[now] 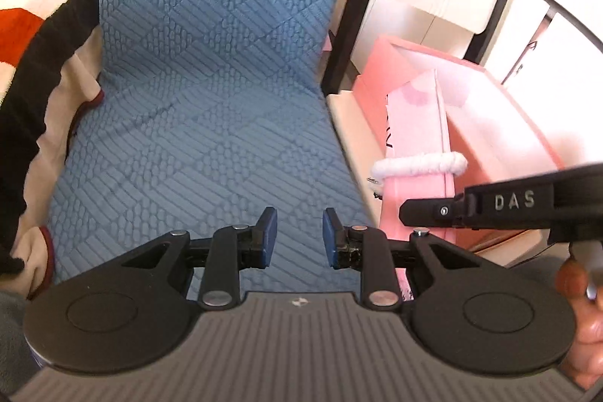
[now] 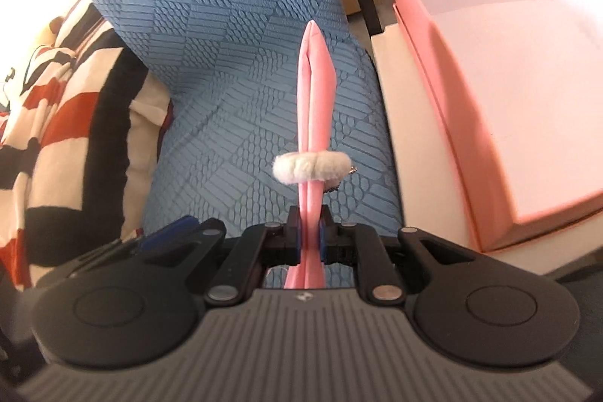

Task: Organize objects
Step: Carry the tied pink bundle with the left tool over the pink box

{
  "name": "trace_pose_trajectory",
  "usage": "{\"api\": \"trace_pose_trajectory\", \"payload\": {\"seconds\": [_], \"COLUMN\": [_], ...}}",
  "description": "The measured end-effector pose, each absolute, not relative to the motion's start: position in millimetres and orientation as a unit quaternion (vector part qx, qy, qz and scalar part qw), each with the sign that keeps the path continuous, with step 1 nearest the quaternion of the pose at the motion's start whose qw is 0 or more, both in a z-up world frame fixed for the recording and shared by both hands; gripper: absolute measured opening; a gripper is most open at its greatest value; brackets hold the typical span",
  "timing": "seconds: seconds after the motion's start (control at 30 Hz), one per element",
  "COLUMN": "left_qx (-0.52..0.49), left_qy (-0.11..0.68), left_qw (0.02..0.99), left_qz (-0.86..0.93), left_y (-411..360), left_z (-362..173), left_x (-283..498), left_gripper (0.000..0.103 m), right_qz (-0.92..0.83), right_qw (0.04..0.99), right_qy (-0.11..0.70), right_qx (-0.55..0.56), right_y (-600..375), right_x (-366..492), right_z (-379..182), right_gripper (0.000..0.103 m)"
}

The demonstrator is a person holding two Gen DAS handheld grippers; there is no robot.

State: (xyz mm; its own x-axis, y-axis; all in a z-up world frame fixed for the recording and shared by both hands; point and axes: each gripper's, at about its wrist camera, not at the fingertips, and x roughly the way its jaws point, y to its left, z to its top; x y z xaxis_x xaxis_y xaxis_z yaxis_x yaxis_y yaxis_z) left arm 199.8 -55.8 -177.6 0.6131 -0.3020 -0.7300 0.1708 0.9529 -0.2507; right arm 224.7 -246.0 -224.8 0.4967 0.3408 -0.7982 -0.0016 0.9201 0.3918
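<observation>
My right gripper (image 2: 309, 238) clamps the flat pink paper packet (image 2: 314, 93), ringed by a fluffy white band (image 2: 311, 169), above the blue quilted cushion (image 2: 226, 63). Light, crushable; I judge edge-grip best. Left gripper (image 1: 299, 238) is parted, empty.

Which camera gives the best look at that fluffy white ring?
The left wrist view: the fluffy white ring wraps across the pink packet, seen broadside. The right wrist view shows the ring round the packet edge-on.
</observation>
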Motion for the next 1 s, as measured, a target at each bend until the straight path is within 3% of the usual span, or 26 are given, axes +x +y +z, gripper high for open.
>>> {"api": "trace_pose_trajectory", "payload": {"seconds": [0.43, 1.0], "left_qx": [-0.062, -0.087], "left_qy": [0.431, 0.418], "left_qw": [0.892, 0.896], "left_qz": [-0.122, -0.121], "left_y": [-105.0, -150.0], "left_z": [-106.1, -56.5], "left_x": [206.7, 232.2], "left_gripper": [0.031, 0.031], "right_qz": [0.124, 0.120], "right_qw": [0.851, 0.871], "right_qy": [0.483, 0.453], "right_qx": [0.163, 0.148], "right_y": [-285.1, -319.7], "right_x": [206.5, 229.4], "right_z": [-161.7, -104.0], "right_gripper": [0.012, 0.013]}}
